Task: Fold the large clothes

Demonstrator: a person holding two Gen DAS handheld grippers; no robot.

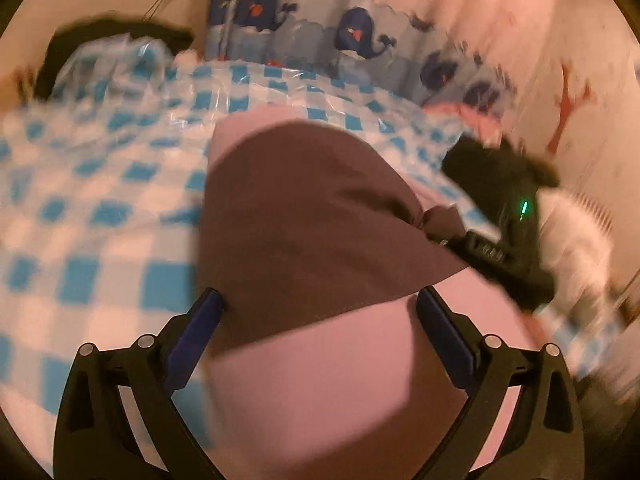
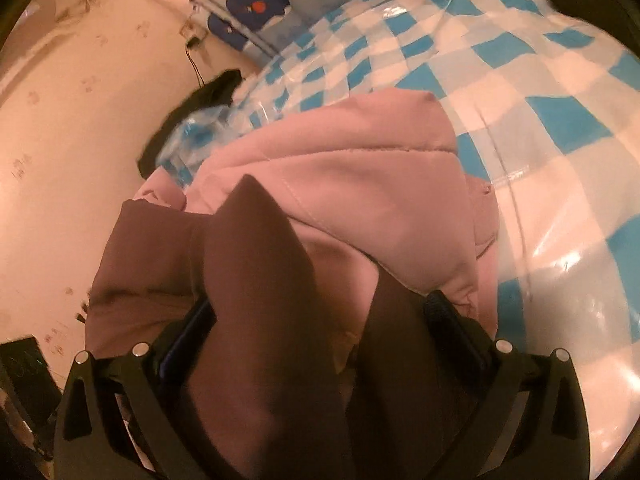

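No writing is legible. The left claw [image 1: 320, 312] is spread above the pink hoodie [image 1: 352, 380] on the checked cover [image 1: 120, 208]. The right claw [image 2: 320, 320] has hoodie [image 2: 340, 168] fabric bunched between its fingers; whether it pinches, I cannot tell.

Illumination is dim, warm and pink-tinted in both views. The left wrist view shows strong motion blur, heaviest at the right. The right wrist view is sharper. Glare streaks mark the glossy checkered cover [image 2: 540, 184] at right. Fisheye distortion bends all edges; black vignetting fills the corners.
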